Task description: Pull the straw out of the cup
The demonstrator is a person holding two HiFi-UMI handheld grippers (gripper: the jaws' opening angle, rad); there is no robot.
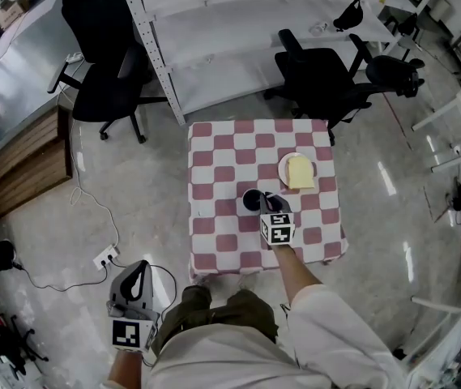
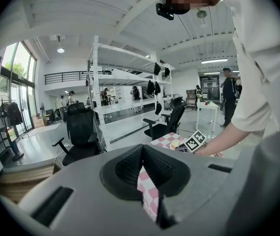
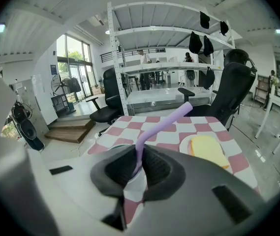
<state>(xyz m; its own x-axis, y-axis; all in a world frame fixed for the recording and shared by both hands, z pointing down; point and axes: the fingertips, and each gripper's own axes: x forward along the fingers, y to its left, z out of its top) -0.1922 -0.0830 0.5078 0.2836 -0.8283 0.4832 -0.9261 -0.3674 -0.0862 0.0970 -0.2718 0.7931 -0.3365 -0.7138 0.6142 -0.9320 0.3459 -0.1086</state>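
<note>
Fingers of right gripper (image 3: pixel 136 172) pinch straw (image 3: pixel 162 127); overhead shows cup (image 1: pixel 252 199) only; left gripper (image 2: pixel 142 156) clenched.

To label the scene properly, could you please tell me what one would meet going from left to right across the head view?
wooden platform → left hand-held gripper → black cup → white plate holding a yellow slice

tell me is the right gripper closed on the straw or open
Closed on it. In the right gripper view the right gripper has its jaws pressed together on the purple straw, which bends up out from between them.
</note>
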